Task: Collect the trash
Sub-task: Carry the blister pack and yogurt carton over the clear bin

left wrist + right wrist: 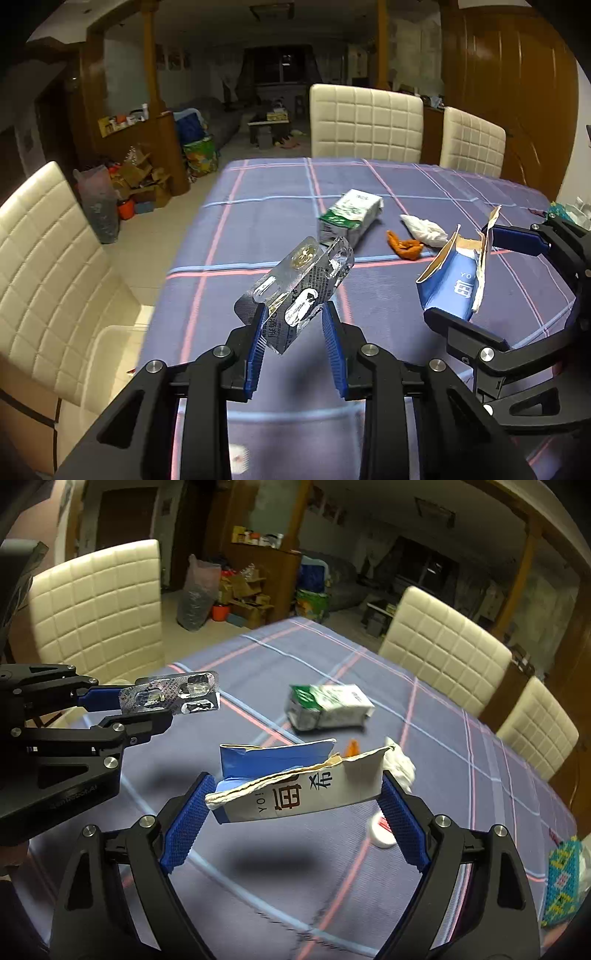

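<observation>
Left tongs [293,325]: clenched on a silver pill sheet [299,288], seen lowest and nearest in the left view. The sheet was held up off the table.
Right tongs [295,801]: spread wide, but grasping a torn blue and white carton [295,775] by its two ends. It was held in the air too.
Pill sheet, look and feel: thin, shiny foil and clear plastic, with popped bumps. It was bent a little.
Carton, look and feel: flat, soft card with ripped, ragged edges.
Trash left on the table: a crushed green and white milk box [349,216] at 12 o'clock from the left tongs, an orange peel [404,249] and a scrunched white tissue [424,229] at about 1 o'clock. A small white round lid [380,830] was seen under the right tongs.
Table cloth [258,206]: purple cloth with pink and blue lines.
Step in hand: two pieces looked picked up and ready to be carried away.
Next move: a bin was not seen, so one must be found. Then both pieces should be dropped in.
</observation>
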{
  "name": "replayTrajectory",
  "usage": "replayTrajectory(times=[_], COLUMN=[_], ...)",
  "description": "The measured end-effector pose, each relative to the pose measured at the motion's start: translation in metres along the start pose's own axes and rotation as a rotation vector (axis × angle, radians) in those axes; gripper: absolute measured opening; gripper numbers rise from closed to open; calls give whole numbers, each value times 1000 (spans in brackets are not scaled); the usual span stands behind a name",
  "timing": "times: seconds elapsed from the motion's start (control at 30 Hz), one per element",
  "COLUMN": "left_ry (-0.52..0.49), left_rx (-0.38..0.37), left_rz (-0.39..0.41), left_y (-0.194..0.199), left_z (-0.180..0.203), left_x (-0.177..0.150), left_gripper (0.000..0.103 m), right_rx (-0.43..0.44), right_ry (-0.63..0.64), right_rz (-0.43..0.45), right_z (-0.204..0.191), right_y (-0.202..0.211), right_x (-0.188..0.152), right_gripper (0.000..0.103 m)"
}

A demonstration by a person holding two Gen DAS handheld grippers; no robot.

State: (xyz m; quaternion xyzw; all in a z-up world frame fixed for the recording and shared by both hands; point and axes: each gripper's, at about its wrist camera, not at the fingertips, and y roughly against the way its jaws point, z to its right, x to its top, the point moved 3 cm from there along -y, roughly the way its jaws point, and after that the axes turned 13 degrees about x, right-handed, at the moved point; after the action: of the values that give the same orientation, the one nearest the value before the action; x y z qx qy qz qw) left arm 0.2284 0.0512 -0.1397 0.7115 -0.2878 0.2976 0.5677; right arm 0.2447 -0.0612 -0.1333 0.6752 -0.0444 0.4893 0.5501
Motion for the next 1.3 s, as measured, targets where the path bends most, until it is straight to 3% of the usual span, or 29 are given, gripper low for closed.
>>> replayTrajectory(times=[0.4,0.83,1.1,1.3], left_ry=[112,239,283,282], left_rx=[106,349,420,442], left_rz=[-5,-26,-72,-108], left_y=[15,6,-15,-34], left_z=[-89,-203,-252,-265], left_x=[-29,-75,-96,-105], left_gripper=[30,30,30,30], right_rx=[51,149,199,223], right_ry=[97,255,299,310], right_rz=[6,-41,-80,-97], right_z=[-84,-186,-227,-240], right_y=[-11,-60,-101,-123], right_x=[29,61,77,87], right_gripper=[87,87,87,87])
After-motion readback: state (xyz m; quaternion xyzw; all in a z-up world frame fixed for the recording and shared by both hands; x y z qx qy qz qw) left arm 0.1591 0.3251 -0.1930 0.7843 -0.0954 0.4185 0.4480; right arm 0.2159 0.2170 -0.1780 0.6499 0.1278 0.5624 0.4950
